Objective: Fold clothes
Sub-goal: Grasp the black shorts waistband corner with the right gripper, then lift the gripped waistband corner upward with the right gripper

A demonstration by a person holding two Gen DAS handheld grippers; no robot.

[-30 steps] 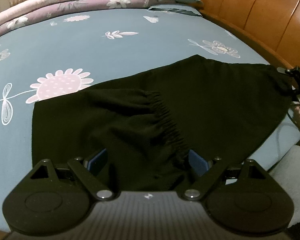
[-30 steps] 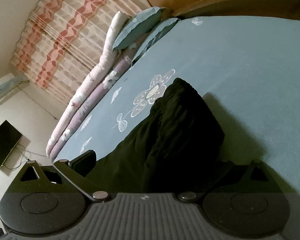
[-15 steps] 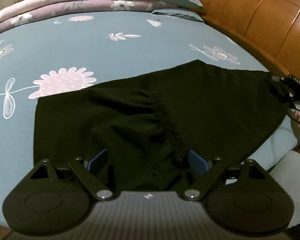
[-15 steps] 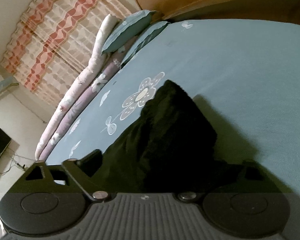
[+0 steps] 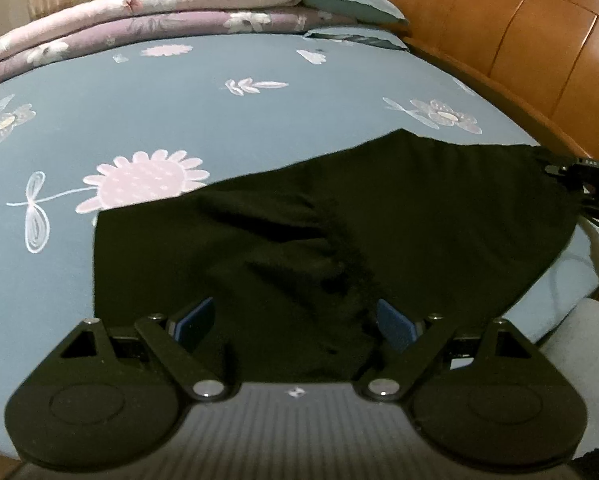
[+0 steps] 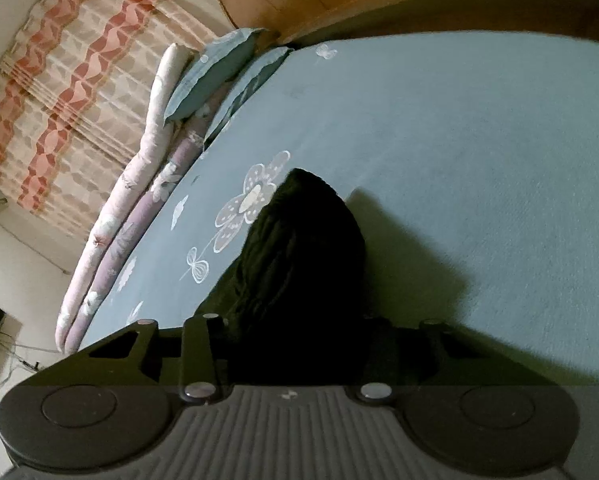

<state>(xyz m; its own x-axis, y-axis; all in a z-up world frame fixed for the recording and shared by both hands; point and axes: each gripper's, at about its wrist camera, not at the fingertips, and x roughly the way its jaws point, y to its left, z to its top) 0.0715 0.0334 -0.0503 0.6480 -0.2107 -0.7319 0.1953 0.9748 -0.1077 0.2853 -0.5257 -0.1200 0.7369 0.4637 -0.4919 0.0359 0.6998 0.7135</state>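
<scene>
A black garment [image 5: 339,240] with a gathered elastic band lies spread on the blue flowered bed sheet [image 5: 179,112]. My left gripper [image 5: 295,320] has its blue pads wide apart, with the near bunched edge of the cloth lying between them. My right gripper shows at the far right of the left wrist view [image 5: 579,176], at the garment's right corner. In the right wrist view the right gripper [image 6: 295,336] has its fingers drawn in on a raised fold of the black garment [image 6: 299,248].
Folded pink and lilac quilts [image 5: 159,12] and blue pillows [image 5: 351,4] lie along the far side of the bed. A wooden headboard [image 5: 519,36] stands at the right. Striped curtains [image 6: 59,92] hang beyond the bed.
The right gripper's fingers have drawn closer together on the cloth. The left view has shifted slightly, and the garment looks flatter and more stretched.
</scene>
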